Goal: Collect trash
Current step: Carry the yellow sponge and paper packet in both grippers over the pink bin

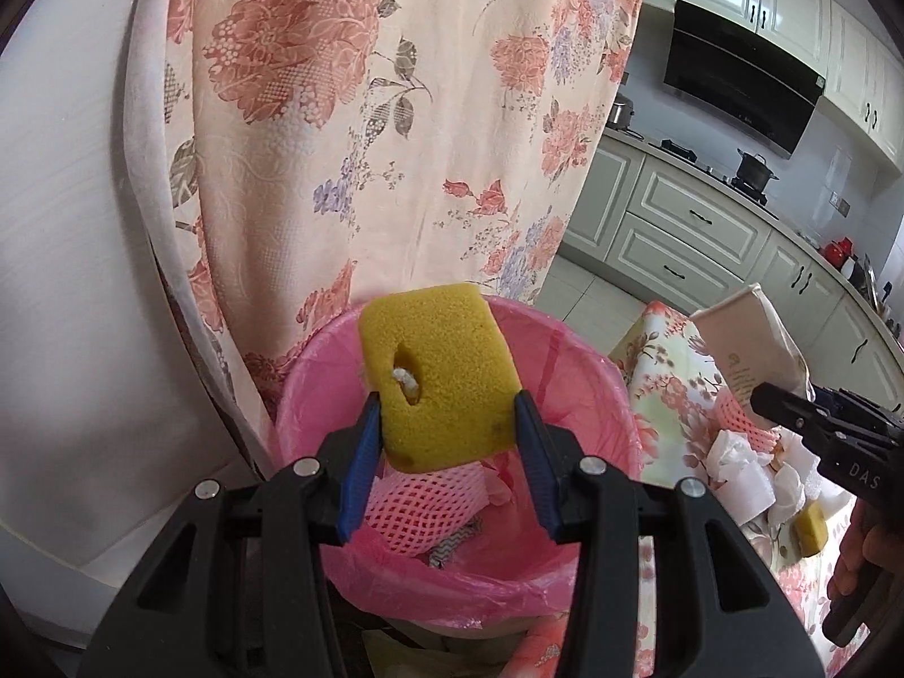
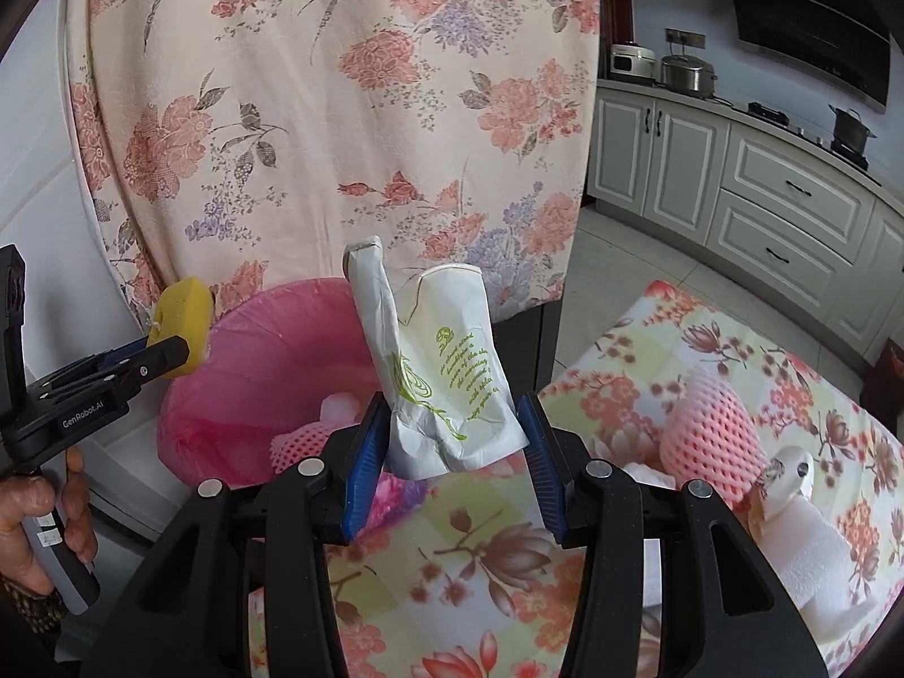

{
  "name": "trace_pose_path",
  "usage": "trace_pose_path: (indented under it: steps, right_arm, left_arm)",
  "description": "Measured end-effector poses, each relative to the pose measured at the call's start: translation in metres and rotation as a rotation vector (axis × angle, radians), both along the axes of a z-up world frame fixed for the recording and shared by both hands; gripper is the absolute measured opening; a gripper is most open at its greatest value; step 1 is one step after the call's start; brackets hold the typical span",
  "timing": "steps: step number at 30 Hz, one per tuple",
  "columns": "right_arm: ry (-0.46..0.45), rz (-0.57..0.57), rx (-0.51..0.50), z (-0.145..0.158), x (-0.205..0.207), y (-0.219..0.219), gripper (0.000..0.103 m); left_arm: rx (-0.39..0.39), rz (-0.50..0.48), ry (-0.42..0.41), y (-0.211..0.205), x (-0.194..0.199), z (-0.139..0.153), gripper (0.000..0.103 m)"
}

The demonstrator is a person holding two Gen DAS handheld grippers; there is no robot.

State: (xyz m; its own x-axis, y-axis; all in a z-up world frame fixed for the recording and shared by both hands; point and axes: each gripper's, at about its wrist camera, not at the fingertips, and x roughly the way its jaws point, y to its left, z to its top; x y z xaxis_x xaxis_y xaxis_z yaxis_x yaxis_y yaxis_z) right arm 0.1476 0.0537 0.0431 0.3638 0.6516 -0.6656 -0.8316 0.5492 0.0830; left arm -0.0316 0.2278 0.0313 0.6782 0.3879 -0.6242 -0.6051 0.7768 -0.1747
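My left gripper (image 1: 446,418) is shut on a yellow sponge (image 1: 440,373) with a hole in it, held above the pink-lined bin (image 1: 599,390); the sponge also shows in the right wrist view (image 2: 183,325). Pink foam netting (image 1: 429,503) lies inside the bin. My right gripper (image 2: 452,424) is shut on a crumpled white paper bag (image 2: 446,378) with green print, held over the table's edge beside the bin (image 2: 265,361). The bag also shows at the right of the left wrist view (image 1: 751,339).
A floral-clothed table (image 2: 508,565) carries a pink foam net (image 2: 706,440), white tissue and foam (image 2: 813,553), and a second small sponge (image 1: 811,531). A floral cloth (image 2: 339,113) hangs behind the bin. Kitchen cabinets (image 2: 763,198) stand at the right.
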Motion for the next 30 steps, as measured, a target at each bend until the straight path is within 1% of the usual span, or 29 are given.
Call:
trace_pose_path:
  steps: [12,17,21,23,24,25,30]
  right_arm:
    - [-0.012,0.107,-0.034,-0.003,0.002,0.074,0.045]
    - [-0.004,0.137,-0.065,-0.013,0.004,0.098,0.045]
    - [-0.002,0.135,-0.086,-0.021,0.009,0.109,0.046]
    - [0.0,0.131,-0.092,-0.025,0.012,0.111,0.049]
    - [0.0,0.126,-0.097,-0.026,0.013,0.112,0.057]
    - [-0.003,0.121,-0.097,-0.027,0.014,0.111,0.063]
    - [-0.002,0.098,-0.094,-0.029,0.022,0.103,0.063]
  left_arm:
    - [-0.009,0.015,-0.009,0.021,0.0,-0.003,0.045]
    - [-0.014,0.019,-0.015,0.026,0.002,-0.002,0.045]
    - [-0.019,0.01,-0.012,0.027,0.006,-0.003,0.045]
    - [-0.024,0.008,-0.007,0.026,0.007,-0.005,0.045]
    - [-0.026,0.008,-0.005,0.026,0.007,-0.006,0.045]
    - [-0.028,0.008,-0.004,0.026,0.008,-0.006,0.045]
    - [-0.031,0.008,0.004,0.027,0.012,-0.008,0.045]
